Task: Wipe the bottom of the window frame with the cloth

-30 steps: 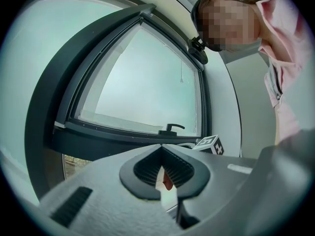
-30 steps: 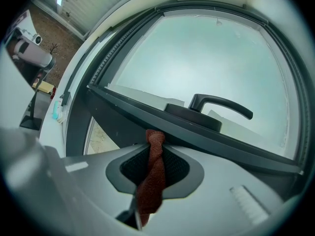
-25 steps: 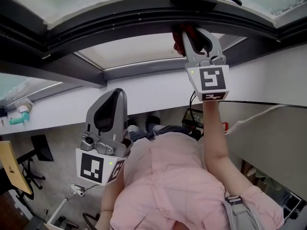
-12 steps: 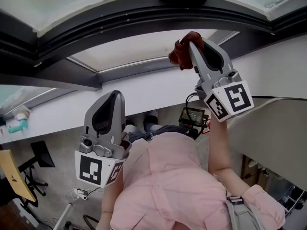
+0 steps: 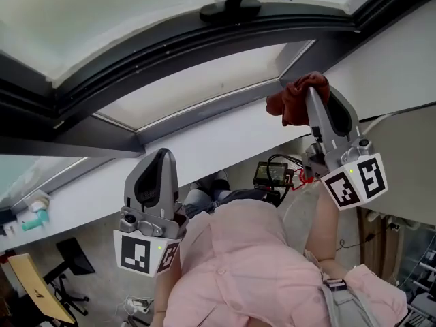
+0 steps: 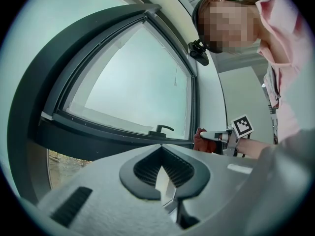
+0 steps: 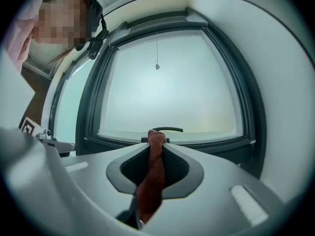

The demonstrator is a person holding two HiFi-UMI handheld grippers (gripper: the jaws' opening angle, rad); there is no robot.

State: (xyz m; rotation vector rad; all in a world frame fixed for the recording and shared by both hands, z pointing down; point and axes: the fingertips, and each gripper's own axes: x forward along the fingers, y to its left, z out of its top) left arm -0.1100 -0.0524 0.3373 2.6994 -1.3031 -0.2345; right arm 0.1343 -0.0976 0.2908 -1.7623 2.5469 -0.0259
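Two hand-held grippers, one cloth, one dark window frame. Right gripper: jaws clamped on a rust-red cloth, bunched at the tips and trailing down between the pads; raised in front of the white wall, near the frame's lower right corner, contact with the frame not discernible. Left gripper: jaws pressed together, nothing between them; held low, well apart from the frame, just above a pink shirt. Black window handle: on the frame's bottom rail, clear of both grippers.
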